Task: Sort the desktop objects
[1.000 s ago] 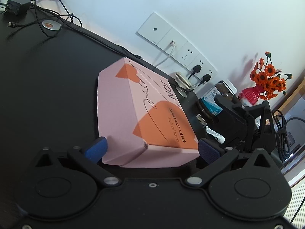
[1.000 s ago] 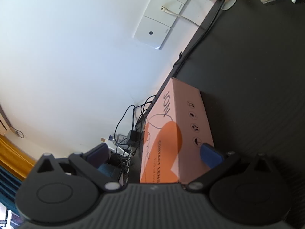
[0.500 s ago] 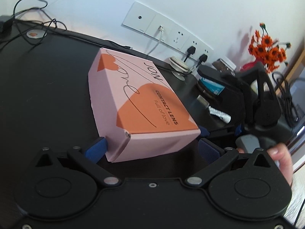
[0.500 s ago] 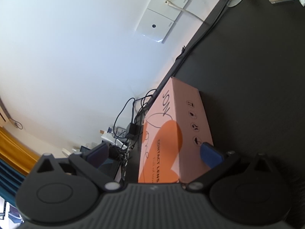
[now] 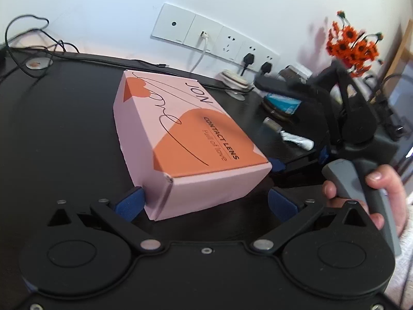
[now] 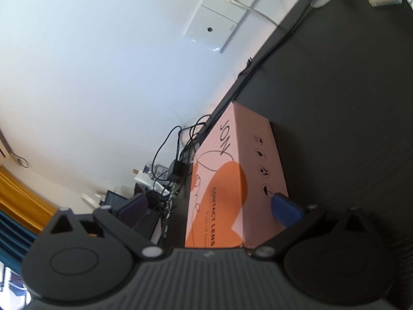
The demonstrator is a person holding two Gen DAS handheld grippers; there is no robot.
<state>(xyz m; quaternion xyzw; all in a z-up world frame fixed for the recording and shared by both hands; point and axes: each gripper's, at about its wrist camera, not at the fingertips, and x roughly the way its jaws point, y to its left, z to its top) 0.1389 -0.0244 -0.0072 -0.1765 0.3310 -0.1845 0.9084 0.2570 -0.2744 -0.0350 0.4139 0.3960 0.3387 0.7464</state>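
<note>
Contact-lens box [image 5: 185, 139]: pink-orange carton, flat on black counter [image 5: 59, 134] toward its back edge. Left claw [image 5: 204, 201] spread around near end, one pad touching; right claw [image 6: 209, 206] spread, straddling its side. Risk: uneven closing may skew or crush the carton.

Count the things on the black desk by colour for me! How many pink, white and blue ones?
Pink and orange: 1, the contact lens box.
White: 1, the small tube.
Blue: 1, the blue-labelled packet, partly hidden.
Total: 3.
</note>
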